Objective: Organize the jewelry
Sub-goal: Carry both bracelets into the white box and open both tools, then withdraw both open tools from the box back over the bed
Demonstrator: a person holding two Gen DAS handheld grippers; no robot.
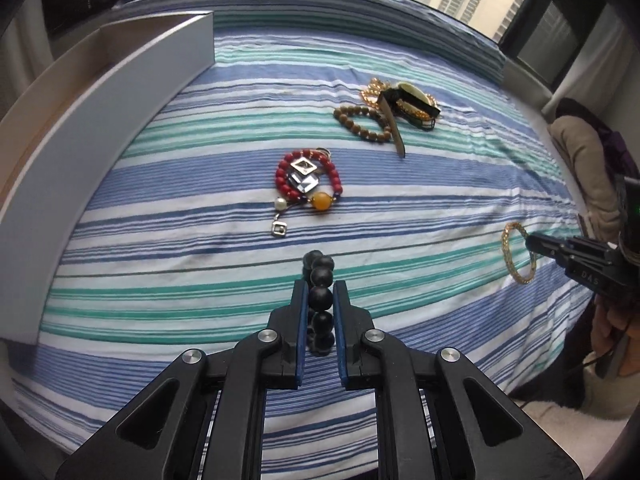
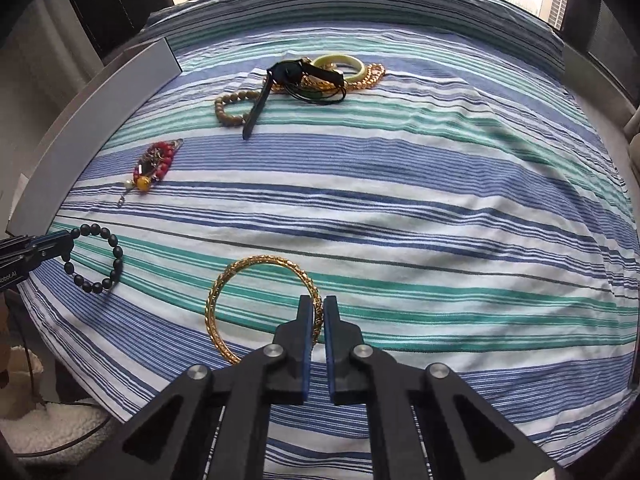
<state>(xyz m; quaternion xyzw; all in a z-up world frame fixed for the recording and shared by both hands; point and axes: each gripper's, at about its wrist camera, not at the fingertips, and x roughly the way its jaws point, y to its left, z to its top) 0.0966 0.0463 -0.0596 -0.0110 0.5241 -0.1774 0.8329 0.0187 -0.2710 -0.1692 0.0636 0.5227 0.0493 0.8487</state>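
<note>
Left claw grips black bead bracelet | right claw grips gold bangle | red bracelet ahead

Gold bangle — between right fingers
</note>
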